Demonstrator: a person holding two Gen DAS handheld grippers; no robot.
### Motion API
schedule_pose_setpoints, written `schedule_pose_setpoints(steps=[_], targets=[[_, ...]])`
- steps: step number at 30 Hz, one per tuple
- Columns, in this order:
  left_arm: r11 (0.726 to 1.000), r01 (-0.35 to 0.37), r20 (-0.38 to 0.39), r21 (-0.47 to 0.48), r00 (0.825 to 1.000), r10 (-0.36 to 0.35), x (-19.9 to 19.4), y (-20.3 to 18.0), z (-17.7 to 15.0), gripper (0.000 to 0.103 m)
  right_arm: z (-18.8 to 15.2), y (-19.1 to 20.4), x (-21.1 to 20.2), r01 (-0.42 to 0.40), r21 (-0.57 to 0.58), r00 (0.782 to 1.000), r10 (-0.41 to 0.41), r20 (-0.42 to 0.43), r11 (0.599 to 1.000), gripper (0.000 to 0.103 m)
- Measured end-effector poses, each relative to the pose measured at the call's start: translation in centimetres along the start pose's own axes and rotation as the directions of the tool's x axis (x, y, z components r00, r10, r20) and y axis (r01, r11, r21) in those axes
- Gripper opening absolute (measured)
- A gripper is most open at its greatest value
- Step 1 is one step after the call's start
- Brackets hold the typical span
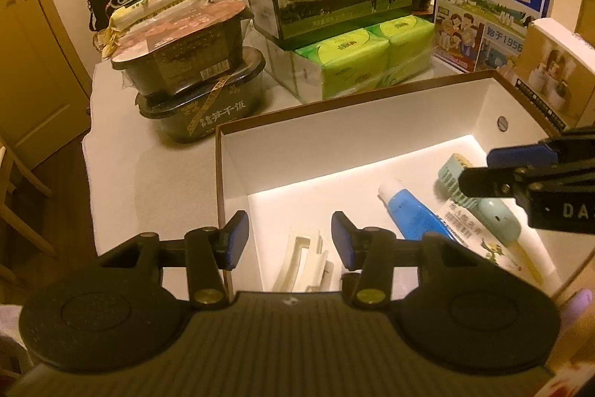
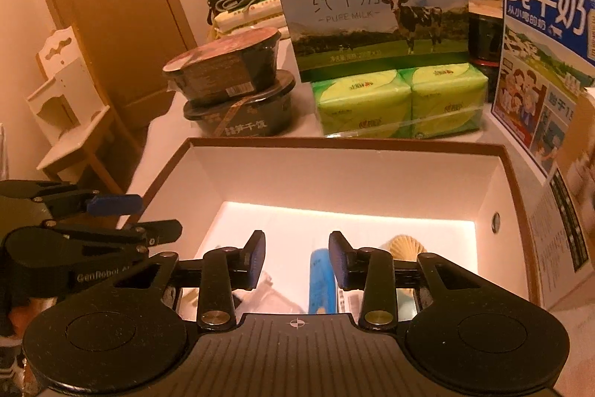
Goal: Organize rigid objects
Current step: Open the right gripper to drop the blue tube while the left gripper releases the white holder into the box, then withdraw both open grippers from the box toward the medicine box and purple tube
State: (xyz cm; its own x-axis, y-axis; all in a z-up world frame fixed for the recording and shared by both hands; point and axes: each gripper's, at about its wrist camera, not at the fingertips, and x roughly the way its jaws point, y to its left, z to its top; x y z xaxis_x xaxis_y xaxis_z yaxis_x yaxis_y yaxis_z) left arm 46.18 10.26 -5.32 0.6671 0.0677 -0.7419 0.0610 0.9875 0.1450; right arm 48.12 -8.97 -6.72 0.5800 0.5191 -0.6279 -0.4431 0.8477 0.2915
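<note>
A brown-rimmed white box (image 1: 372,106) on the table holds a blue tube (image 1: 409,211), a mint-green brush (image 1: 468,196), a printed white tube (image 1: 479,240) and a cream clip (image 1: 301,263). The left gripper (image 1: 290,240) hovers over the box's near-left corner, fingers spread and holding nothing. The right gripper (image 2: 297,261) hangs above the tube, likewise spread and empty.
</note>
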Motion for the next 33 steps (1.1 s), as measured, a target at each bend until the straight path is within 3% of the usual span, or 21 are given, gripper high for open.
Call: schedule_pose_setpoints(steps=[7,14,18,33], targets=[[0.998,0.046,0.041,-0.04,0.998,-0.045,-4.2,-0.9,-1.5,0.046,-2.1,0.5,-3.9,-0.041,0.034,0.999,0.041,0.01,0.999,0.042],[0.992,0.08,0.086,-0.1,0.994,-0.072,-9.2,-1.3,-3.7,0.048,-4.9,1.4,-9.4,-0.062,0.056,0.996,0.059,0.063,0.996,0.064],[0.988,0.075,0.102,-0.137,0.993,-0.061,-12.1,-1.5,-5.4,0.055,-6.5,1.6,-12.5,-0.072,0.094,0.993,0.063,0.097,0.993,0.069],[0.974,0.066,0.059,-0.218,0.997,-0.054,-18.4,-3.8,-13.7,0.056,-14.3,2.4,-19.9,0.0,0.189,0.995,-0.018,0.097,0.982,0.072]])
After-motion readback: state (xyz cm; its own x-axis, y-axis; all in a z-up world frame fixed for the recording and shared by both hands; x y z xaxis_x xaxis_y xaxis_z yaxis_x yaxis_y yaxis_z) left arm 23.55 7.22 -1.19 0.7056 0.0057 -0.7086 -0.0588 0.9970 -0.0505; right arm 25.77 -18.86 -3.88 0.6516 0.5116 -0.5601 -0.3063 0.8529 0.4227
